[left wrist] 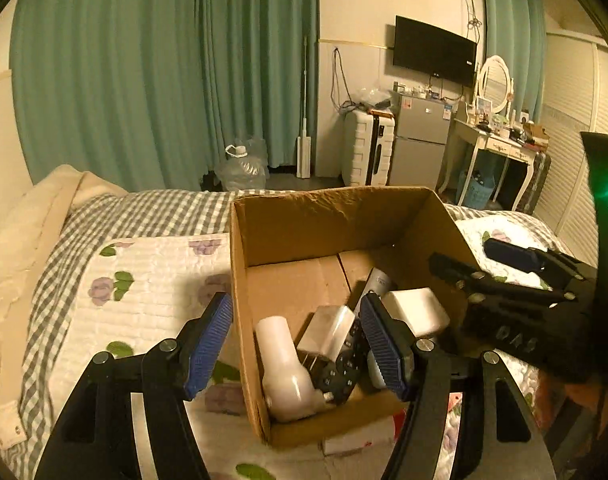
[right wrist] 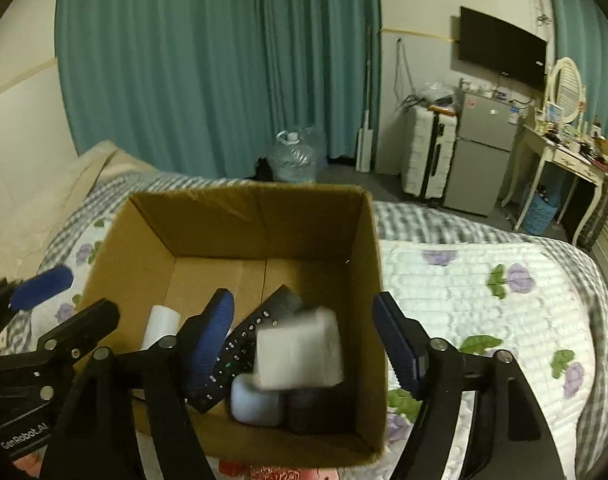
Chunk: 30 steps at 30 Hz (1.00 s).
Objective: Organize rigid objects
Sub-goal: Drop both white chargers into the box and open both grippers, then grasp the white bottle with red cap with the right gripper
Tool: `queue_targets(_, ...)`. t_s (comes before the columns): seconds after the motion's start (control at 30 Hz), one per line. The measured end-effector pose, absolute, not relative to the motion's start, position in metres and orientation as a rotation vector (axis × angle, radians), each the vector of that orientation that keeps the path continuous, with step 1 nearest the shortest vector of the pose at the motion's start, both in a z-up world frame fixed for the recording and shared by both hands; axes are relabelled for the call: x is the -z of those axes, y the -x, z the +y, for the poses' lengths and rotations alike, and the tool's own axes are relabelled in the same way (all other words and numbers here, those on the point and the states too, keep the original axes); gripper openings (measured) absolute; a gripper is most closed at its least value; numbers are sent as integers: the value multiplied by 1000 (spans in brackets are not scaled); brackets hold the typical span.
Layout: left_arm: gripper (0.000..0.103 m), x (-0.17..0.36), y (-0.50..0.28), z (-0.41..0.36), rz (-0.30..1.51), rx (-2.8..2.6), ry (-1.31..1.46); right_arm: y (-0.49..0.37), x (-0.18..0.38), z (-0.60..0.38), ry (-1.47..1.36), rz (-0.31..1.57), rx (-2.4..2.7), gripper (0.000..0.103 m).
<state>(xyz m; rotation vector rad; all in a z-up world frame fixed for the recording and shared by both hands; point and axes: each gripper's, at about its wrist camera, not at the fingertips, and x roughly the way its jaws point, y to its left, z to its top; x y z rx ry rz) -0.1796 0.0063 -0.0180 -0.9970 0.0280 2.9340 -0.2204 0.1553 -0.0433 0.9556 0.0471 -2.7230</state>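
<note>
An open cardboard box (left wrist: pixel 304 216) (right wrist: pixel 260 216) stands on the bed. Inside lie a white bottle (left wrist: pixel 282 364) (right wrist: pixel 160 324), a black remote (left wrist: pixel 340 368) (right wrist: pixel 248 340), a white block (left wrist: pixel 418 310) (right wrist: pixel 300 352) that looks blurred in the right wrist view, a clear-wrapped box (left wrist: pixel 328 332) and a pale blue object (right wrist: pixel 256 400) beside a dark one (right wrist: pixel 316 408). My left gripper (left wrist: pixel 296 340) is open and empty, straddling the box's left wall. My right gripper (right wrist: pixel 304 340) is open and empty above the box; it shows at the right of the left wrist view (left wrist: pixel 516 272).
The bed has a floral quilt (right wrist: pixel 484 308) over a grey checked sheet (left wrist: pixel 52 272). Beyond it are teal curtains (left wrist: pixel 164 80), a water jug (left wrist: pixel 242 166), a white suitcase (left wrist: pixel 368 150), a small fridge (left wrist: pixel 422 140), a dressing table (left wrist: pixel 500 144) and a wall TV (left wrist: pixel 434 50).
</note>
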Motion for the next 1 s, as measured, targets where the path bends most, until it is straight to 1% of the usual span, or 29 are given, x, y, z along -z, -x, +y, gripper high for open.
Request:
queue_targets(0.1, 69, 12, 163, 4, 40, -2943, 1005, 197, 32, 167, -961, 34, 2750, 73)
queue_targets(0.17, 69, 11, 150, 1, 24, -2944, 1018, 181, 28, 172, -970, 25, 2755, 77)
queue_targets(0.37, 69, 26, 113, -5, 3, -2921, 1095, 138, 29, 177, -1007, 66, 2749, 77)
queue_targets(0.57, 69, 58, 95, -13, 23, -2939, 1173, 116, 72, 159, -1104, 145, 2643, 77)
queue_targets(0.73, 69, 81, 99, -23, 60, -2968, 1243, 121, 106, 134, -1172, 161, 2555, 77)
queue_targets(0.83, 69, 89, 103, -33, 38, -2981, 1258, 126, 122, 119, -1209, 177, 2528, 77)
queue_targets(0.9, 69, 96, 107, -43, -7, -2986, 1288, 131, 134, 110, -1237, 174, 2520, 83)
queue_targets(0.93, 69, 99, 109, -48, -33, -2987, 1306, 134, 140, 107, -1249, 161, 2524, 91)
queue_targets(0.97, 69, 101, 110, -51, -48, -2987, 1317, 137, 145, 104, -1258, 148, 2527, 96)
queue_targets(1.0, 69, 103, 111, -56, -78, -2986, 1334, 140, 148, 102, -1270, 137, 2526, 96)
